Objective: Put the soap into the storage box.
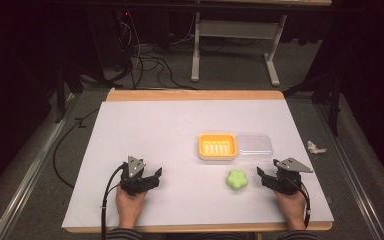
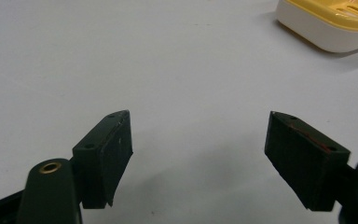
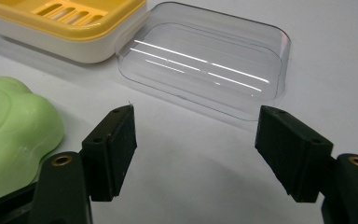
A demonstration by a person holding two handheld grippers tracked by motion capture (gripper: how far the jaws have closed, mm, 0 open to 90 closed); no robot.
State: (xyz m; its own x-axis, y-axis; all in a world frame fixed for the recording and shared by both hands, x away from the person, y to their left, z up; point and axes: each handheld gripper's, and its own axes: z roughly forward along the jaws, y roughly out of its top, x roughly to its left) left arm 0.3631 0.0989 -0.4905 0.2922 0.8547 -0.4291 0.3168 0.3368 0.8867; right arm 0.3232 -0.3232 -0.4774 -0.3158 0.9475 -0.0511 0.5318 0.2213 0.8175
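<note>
Left gripper (image 2: pixel 198 158), right gripper (image 3: pixel 196 154): jaws apart, empty. Green soap (image 3: pixel 14 135) cut off at edge; yellow dish (image 2: pixel 328 23) partly cropped.

Left gripper (image 2: pixel 198 156) at lower frame, jaws spread wide over bare white table (image 2: pixel 121 56); yellow-topped soap dish (image 2: pixel 328 23) at upper right.

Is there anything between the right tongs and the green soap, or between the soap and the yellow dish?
Nothing visible. The right tongs stand open with bare table between them and the green flower-shaped soap. The soap's way to the yellow soap dish is also bare; the clear lid lies beside the dish, off that line.
</note>
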